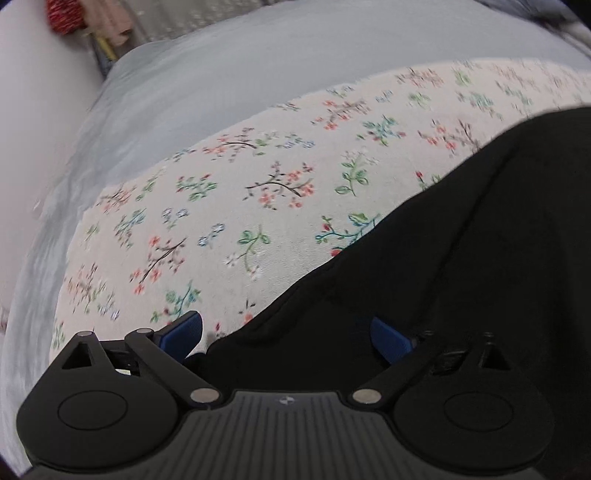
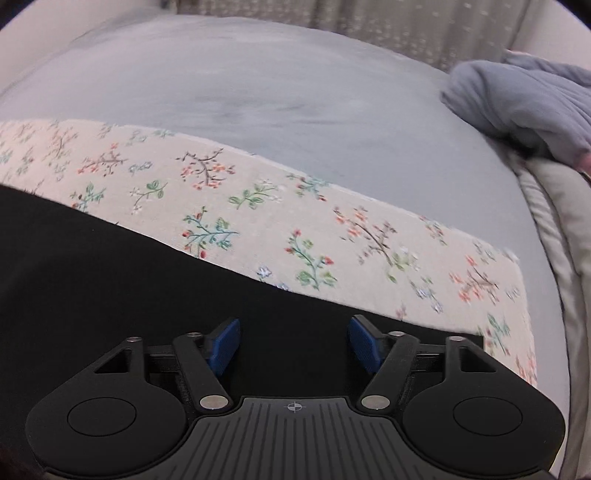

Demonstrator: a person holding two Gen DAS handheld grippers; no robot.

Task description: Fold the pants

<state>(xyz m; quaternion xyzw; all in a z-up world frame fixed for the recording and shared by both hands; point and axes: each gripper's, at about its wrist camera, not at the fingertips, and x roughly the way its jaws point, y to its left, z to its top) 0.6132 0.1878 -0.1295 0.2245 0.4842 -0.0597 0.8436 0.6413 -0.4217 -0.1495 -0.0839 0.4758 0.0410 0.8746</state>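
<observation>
The black pants [image 1: 461,240] lie spread on a flowered cloth [image 1: 229,206] that covers part of a bed, and from the right wrist view the same pants [image 2: 110,288] fill the lower left, their straight edge running slantwise across the cloth [image 2: 332,236]. In the left view the edge is wavier, with a soft fold rising through the dark fabric.

The left gripper [image 1: 288,336] is held low over the pants' edge with its blue fingers [image 1: 183,334] spread wide; one finger sits over the flowered cloth, the other over the black fabric, and nothing is caught between them. The right gripper [image 2: 293,341] hovers above the pants too, its blue fingers [image 2: 225,341] moderately apart with only dark fabric showing beneath the gap.

Beyond the cloth stretches a pale grey-blue bedsheet [image 2: 277,92]. A rumpled grey blanket [image 2: 524,103] sits at the far right of the bed, beside a beige pillow [image 2: 557,229]. A patterned curtain [image 2: 388,26] hangs behind.
</observation>
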